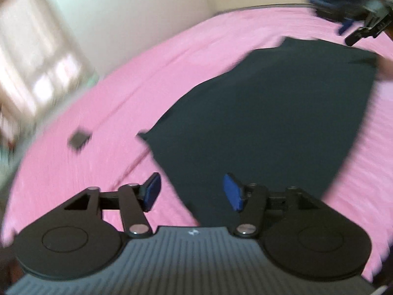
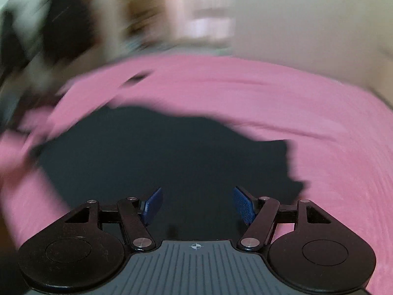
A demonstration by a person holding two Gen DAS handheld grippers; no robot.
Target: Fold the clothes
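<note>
1. In the left wrist view, a blurred window (image 1: 36,68) fills the far left, with a pale wall (image 1: 127,12) beside it.
2. Below them a pink bed cover (image 1: 86,127) spreads across most of the view. A small dark flat object (image 1: 79,139) lies on it near the left edge; it is too blurred to tell what it is.
3. The left hand-held gripper (image 1: 194,193) hangs above the bed with its two blue pads (image 1: 153,193) spread wide apart and nothing between them. It sits over the near edge of the garment, with the left pad over pink cover and the right pad over dark cloth.
4. The dark garment (image 1: 265,123) lies spread flat on the bed cover, running from the near edge by the gripper up to the far right.
5. At the upper right corner of that view the other gripper appears above the far end of the garment, below a blurred dark blue shape; whether it touches the cloth cannot be told.
6. In the right wrist view, blurred dark and pale shapes fill the upper left, and the bed cover (image 2: 270,93) curves across the middle.
7. The garment (image 2: 152,157) lies on it, directly ahead, with a ragged edge on the right.
8. The right hand-held gripper (image 2: 197,205) hovers over the dark cloth, fingers wide apart, gripping nothing.
</note>
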